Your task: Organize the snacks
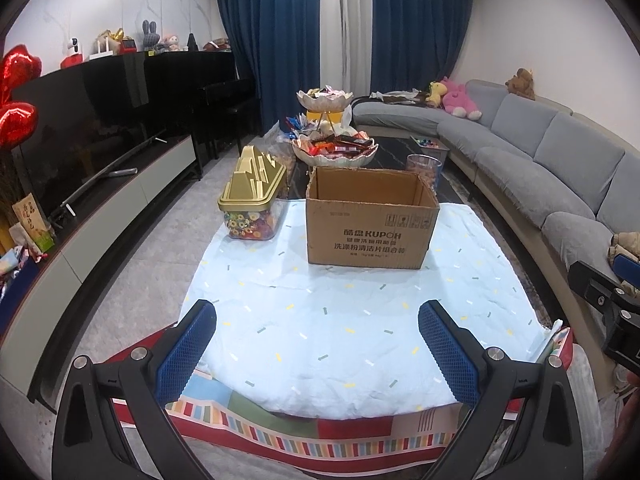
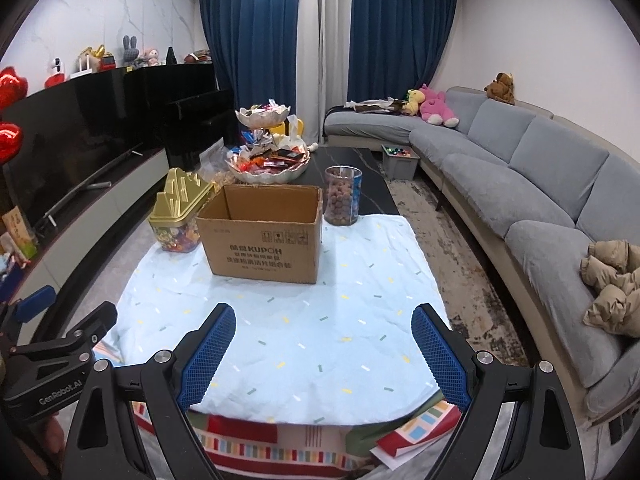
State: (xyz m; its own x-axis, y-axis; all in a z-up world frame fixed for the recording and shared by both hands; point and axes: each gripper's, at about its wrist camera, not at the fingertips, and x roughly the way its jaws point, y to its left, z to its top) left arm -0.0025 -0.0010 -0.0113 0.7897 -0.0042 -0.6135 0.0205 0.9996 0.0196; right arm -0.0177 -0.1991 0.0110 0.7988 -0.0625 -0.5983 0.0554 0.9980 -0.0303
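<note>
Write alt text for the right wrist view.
An open cardboard box stands on a pale blue cloth, beyond the right gripper with its jaws wide and empty. A gold-lidded candy container sits left of it, a clear snack jar behind right.

The near face of the open cardboard box (image 1: 370, 236) carries the brand "KUPOH" in dark capitals, preceded by two Chinese characters. Two further lines of Chinese characters stand beneath it, and a row of small handling symbols sits at the upper right of the same face. In the right wrist view, the black body of the left gripper (image 2: 60, 344) bears the white lettering "GenRobot.AI".
</note>
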